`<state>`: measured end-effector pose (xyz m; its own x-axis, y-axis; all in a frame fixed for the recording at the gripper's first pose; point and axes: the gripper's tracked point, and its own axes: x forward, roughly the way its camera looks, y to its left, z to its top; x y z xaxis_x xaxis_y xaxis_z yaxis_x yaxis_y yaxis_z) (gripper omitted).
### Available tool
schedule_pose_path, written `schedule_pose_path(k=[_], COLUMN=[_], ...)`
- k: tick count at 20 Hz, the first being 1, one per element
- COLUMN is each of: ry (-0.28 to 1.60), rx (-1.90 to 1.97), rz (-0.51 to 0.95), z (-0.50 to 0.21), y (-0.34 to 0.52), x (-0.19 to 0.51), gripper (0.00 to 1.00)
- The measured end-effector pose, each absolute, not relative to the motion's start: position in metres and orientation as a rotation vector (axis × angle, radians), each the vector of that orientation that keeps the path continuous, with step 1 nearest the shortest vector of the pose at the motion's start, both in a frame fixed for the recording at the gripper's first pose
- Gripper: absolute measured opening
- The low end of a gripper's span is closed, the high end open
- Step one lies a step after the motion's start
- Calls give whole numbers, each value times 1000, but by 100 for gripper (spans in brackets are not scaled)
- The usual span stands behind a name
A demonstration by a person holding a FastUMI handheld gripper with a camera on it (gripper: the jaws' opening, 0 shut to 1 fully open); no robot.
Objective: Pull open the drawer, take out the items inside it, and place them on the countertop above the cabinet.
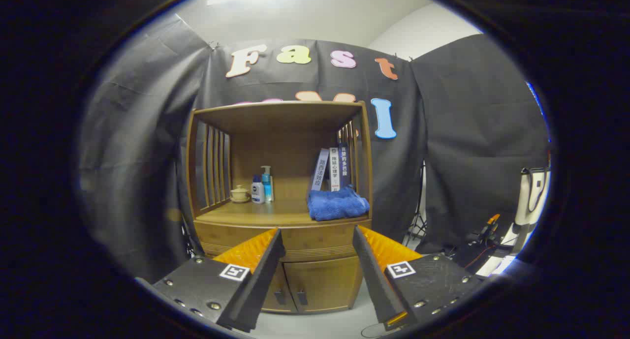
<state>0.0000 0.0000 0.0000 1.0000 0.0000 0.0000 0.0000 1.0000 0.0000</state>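
Your gripper (pixel 317 238) hangs in front of a wooden cabinet (pixel 280 201), its two fingers spread wide apart and holding nothing. Between the fingertips you see the drawer (pixel 315 240), shut flush in the cabinet's front just under the countertop (pixel 261 214); what lies inside it cannot be seen. Below the drawer sit two closed doors (pixel 315 285) with small dark handles.

On the countertop, inside the open shelf bay, a folded blue towel (pixel 337 204) lies at the right, with three upright books (pixel 332 169) leaning just behind it against the slatted side. Toward the left stand a blue pump bottle (pixel 267 184) and a small white bottle (pixel 257 190), touching or nearly so, and just beside them a small lidded cup (pixel 240 194) on a saucer.

Well off to the right of the cabinet, a pale bag (pixel 532 196) hangs above a tangle of cables and tools on the floor (pixel 487 235).
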Motion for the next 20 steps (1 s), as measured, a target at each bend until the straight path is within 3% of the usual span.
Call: schedule_pose_path(k=[20], ry=[38], rx=[53], rz=[-10], z=[-18], y=[-3], x=[24], gripper=[86])
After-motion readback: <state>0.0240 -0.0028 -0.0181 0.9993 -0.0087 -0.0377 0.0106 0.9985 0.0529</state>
